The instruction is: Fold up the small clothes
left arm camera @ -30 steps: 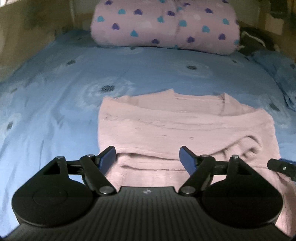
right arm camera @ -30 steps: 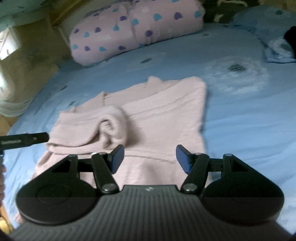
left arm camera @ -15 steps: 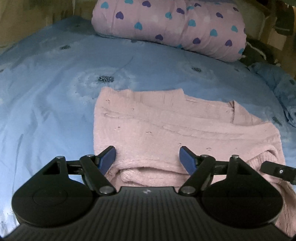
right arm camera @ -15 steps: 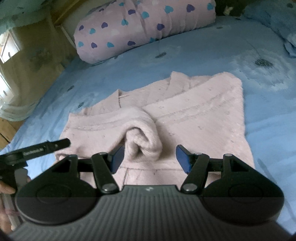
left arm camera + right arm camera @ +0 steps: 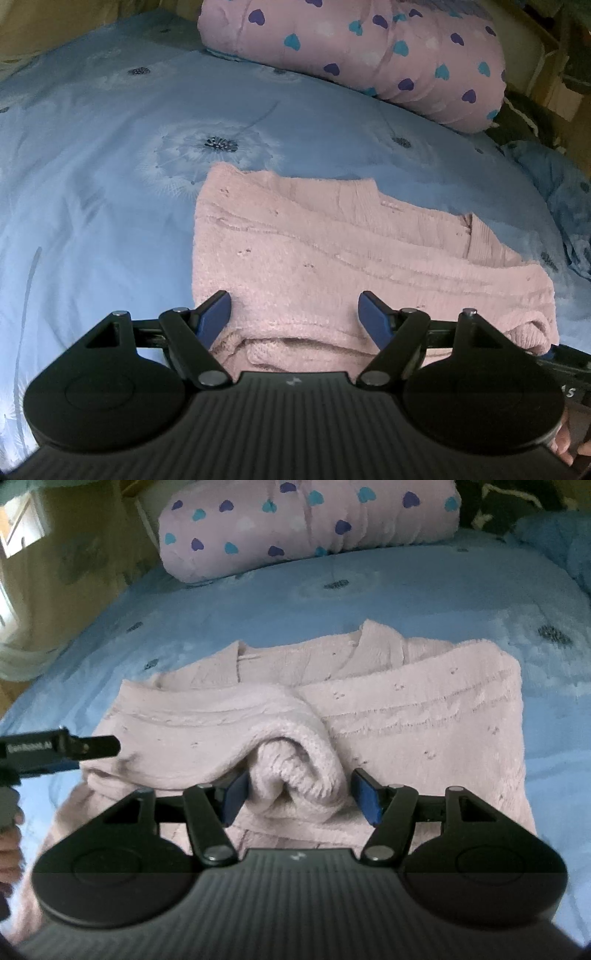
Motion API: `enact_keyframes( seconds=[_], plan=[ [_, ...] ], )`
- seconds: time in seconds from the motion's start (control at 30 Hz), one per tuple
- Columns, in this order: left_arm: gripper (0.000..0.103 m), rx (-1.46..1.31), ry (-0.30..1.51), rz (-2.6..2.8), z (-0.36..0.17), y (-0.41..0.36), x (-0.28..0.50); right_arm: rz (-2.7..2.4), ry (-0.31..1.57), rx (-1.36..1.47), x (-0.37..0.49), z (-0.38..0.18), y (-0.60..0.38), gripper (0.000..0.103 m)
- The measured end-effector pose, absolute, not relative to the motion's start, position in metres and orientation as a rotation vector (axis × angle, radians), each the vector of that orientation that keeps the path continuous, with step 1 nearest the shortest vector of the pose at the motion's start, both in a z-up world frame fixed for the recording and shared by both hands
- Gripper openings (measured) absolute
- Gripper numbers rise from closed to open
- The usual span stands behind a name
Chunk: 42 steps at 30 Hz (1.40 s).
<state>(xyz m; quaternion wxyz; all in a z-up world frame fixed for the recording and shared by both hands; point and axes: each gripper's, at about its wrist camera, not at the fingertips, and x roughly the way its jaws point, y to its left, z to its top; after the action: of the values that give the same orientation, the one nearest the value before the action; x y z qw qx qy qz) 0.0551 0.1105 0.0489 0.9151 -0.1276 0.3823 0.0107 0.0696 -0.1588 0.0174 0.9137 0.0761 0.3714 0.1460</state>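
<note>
Left wrist view first: the left hand-held gripper hangs low over the near edge of the soft pink knitted sweater, its blue-padded jaws spread wide and holding nothing. The sweater lies flat on the light blue bedsheet with the dandelion print, partly folded, with a doubled layer just below the fingertips. Behind it sits the pink rolled blanket dotted with purple and teal hearts. At the far right a dark bar pokes in, probably the other tool; a few pale characters show on it, too cut off to read.

Over to the right wrist view: the right hand-held gripper has its jaws apart too, straddling a rolled-up hump of the pink sweater, likely a sleeve curled back on itself. The pads sit either side of that roll, not yet pinching. To do this step well, the person would want to close on the roll's upper layer only, lift just enough to free it, and lay it flat across the body so no bulge stays trapped. Grabbing both layers would drag the whole garment across the sheet.

Writing: the black bar of the left tool carries a small pale label, too blurred to make out.
</note>
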Motion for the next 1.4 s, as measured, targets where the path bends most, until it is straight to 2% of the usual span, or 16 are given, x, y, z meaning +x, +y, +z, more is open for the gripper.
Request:
enact_keyframes(
  seconds=[0.07, 0.13, 0.33, 0.53, 0.67, 0.77, 0.83, 0.9, 0.93, 1.03, 1.23, 1.4],
  plan=[
    [0.08, -0.267, 0.783, 0.023, 0.05, 0.112, 0.055, 0.308, 0.762, 0.125, 0.072, 0.018, -0.156, 0.059],
    [0.08, -0.271, 0.78, 0.027, 0.051, 0.113, 0.054, 0.336, 0.757, 0.076, 0.073, 0.022, -0.151, 0.028],
    [0.08, -0.289, 0.761, 0.031, 0.055, 0.116, 0.051, 0.32, 0.625, -0.329, 0.059, 0.049, -0.13, 0.021],
    [0.08, -0.296, 0.759, 0.029, 0.056, 0.118, 0.051, 0.207, 0.44, -0.727, 0.05, 0.057, -0.134, 0.021],
    [0.08, -0.278, 0.773, 0.021, 0.054, 0.113, 0.053, 0.182, 0.466, -0.826, 0.058, 0.033, -0.148, 0.021],
    [0.08, -0.25, 0.783, 0.019, 0.05, 0.109, 0.055, 0.187, 0.538, -0.854, 0.065, 0.008, -0.153, 0.025],
    [0.08, -0.236, 0.793, 0.019, 0.046, 0.107, 0.056, 0.189, 0.59, -0.855, 0.068, -0.002, -0.158, 0.033],
    [0.08, -0.229, 0.806, 0.024, 0.044, 0.105, 0.058, 0.176, 0.584, -0.864, 0.064, -0.004, -0.164, 0.034],
    [0.08, -0.227, 0.814, 0.029, 0.042, 0.105, 0.059, 0.173, 0.584, -0.861, 0.063, -0.002, -0.167, 0.04],
    [0.08, -0.211, 0.821, 0.035, 0.039, 0.103, 0.061, 0.174, 0.604, -0.809, 0.056, 0.01, -0.184, 0.054],
    [0.08, -0.216, 0.821, 0.041, 0.039, 0.103, 0.062, 0.224, 0.694, -0.547, 0.049, 0.045, -0.227, 0.055],
    [0.08, -0.209, 0.822, 0.047, 0.039, 0.101, 0.063, 0.212, 0.753, -0.021, 0.072, 0.064, -0.261, 0.055]
  ],
)
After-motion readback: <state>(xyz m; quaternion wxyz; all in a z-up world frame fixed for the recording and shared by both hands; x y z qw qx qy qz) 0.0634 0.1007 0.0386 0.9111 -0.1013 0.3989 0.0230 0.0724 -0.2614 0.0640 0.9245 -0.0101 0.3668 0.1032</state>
